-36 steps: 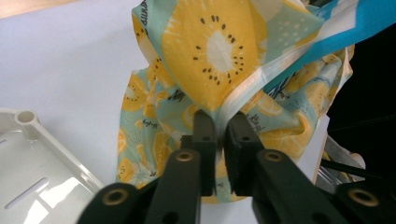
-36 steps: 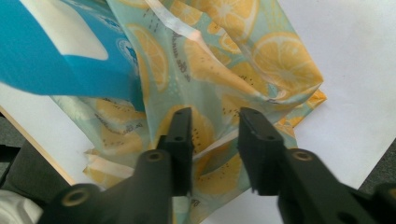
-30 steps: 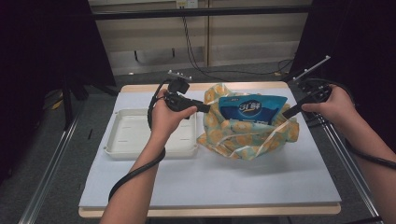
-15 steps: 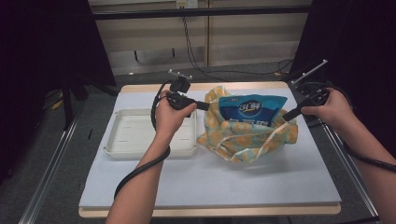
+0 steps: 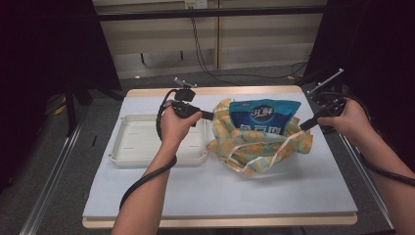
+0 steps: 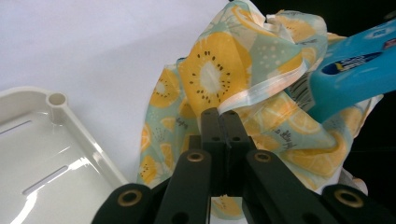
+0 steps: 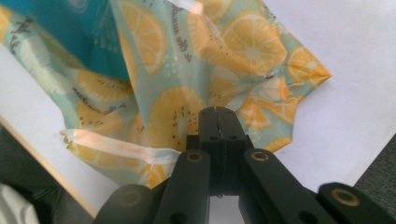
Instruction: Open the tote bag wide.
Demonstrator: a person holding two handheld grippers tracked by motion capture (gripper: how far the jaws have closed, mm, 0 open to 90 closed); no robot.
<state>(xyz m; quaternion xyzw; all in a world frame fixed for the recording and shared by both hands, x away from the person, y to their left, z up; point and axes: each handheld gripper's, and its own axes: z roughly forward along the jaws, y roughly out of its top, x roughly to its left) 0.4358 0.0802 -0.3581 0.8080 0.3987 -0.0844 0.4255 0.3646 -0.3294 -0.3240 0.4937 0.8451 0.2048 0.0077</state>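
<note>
Left hand-held gripper (image 6: 218,114) and right hand-held gripper (image 7: 218,112), each just closed and clamped on opposite edges of fruit-print fabric bag (image 5: 254,147) holding blue packet (image 5: 264,115); beside white tray (image 5: 132,147) on bench (image 5: 220,196).

1. Bright overhead light on the white table (image 5: 147,196); the room around it falls off to near black.
2. The high view is soft and a bit grainy.
3. Glare streaks across the glossy tray (image 6: 56,154).
4. In both gripper views the black jaws sit blurred up close, the fruit-print bag (image 7: 210,56) reasonably sharp.

Tray (image 5: 147,144) left — packet (image 5: 263,117) in bag (image 5: 254,149)
</note>
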